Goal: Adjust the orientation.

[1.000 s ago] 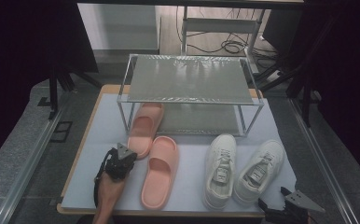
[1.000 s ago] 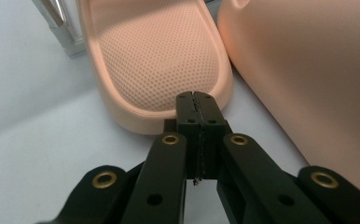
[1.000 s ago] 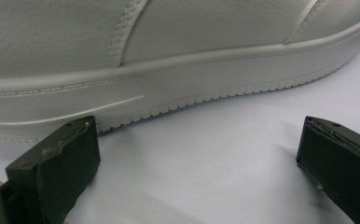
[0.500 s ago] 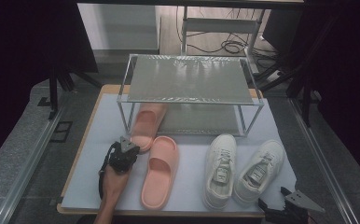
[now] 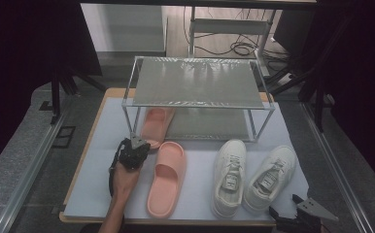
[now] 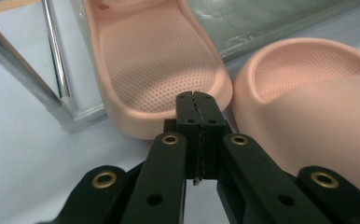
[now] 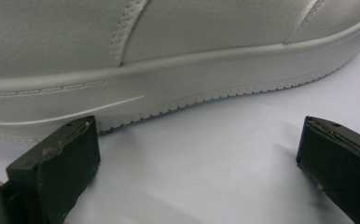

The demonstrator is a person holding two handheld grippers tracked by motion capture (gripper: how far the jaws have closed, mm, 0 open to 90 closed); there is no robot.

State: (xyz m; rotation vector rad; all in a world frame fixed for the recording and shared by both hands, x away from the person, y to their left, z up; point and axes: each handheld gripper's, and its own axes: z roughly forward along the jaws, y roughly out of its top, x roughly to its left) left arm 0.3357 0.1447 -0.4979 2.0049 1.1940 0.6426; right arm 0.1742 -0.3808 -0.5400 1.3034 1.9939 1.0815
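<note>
One pink slipper (image 5: 154, 124) (image 6: 155, 60) lies toe-first on the lower shelf of the metal and glass rack (image 5: 195, 82), its heel sticking out past the front edge. A second pink slipper (image 5: 166, 177) (image 6: 308, 93) lies on the white mat just to its right. My left gripper (image 5: 142, 143) (image 6: 196, 100) is shut with nothing in it, its tips right at the first slipper's heel rim. Two white sneakers (image 5: 229, 177) (image 5: 270, 177) stand side by side at the right. My right gripper (image 5: 283, 206) (image 7: 197, 158) is open, low beside the right sneaker's sole (image 7: 169, 60).
The rack's front left leg (image 6: 24, 74) stands close to the left of the left gripper. The white mat (image 5: 98, 184) covers a wooden table. Dark floor, cables and stands surround the table.
My left hand has moved forward and to the right, bringing its shut gripper up to the heel of the slipper at the rack. The right gripper has stayed put.
</note>
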